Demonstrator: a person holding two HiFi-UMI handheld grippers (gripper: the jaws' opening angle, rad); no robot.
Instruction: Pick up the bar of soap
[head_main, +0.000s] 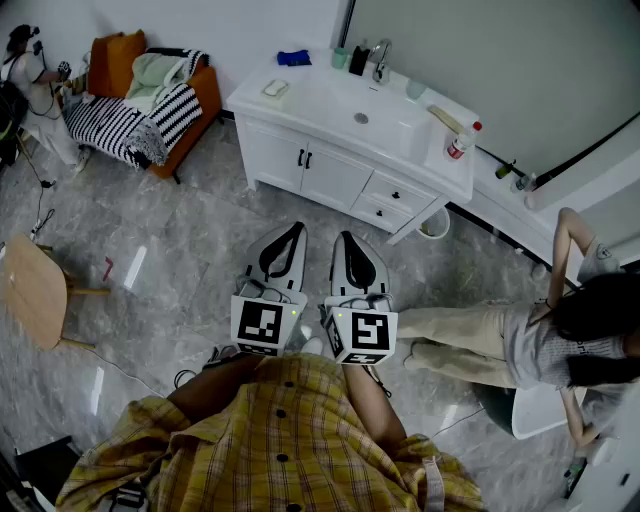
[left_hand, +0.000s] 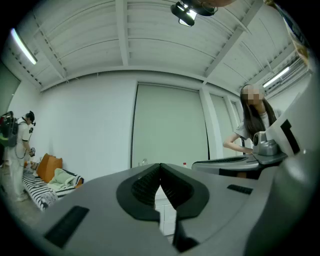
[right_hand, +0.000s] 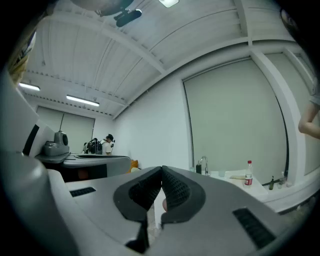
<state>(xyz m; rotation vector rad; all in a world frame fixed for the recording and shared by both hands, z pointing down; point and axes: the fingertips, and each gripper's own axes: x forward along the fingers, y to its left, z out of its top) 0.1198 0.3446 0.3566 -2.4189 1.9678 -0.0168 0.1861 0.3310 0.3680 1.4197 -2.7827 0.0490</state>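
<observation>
Soap (head_main: 275, 88) sat far off on the sink top (head_main: 318, 102), left gripper (head_main: 297, 230) & right gripper (head_main: 344, 239) both pressed shut w/ nothing inside, so the job looked unstarted & next needed walking over, then opening.

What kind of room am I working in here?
Probably a staged bathroom corner inside a bigger room: a white cabinet with a sink and tap against the wall, a grey tiled floor, and, oddly, an orange sofa beside it.

The right gripper (right_hand: 161, 172) has its jaws pressed together, nothing between them. Far off to the right, a tap (right_hand: 202, 164) and a red-capped bottle (right_hand: 248, 180) stand on a white counter (right_hand: 260, 189).
</observation>
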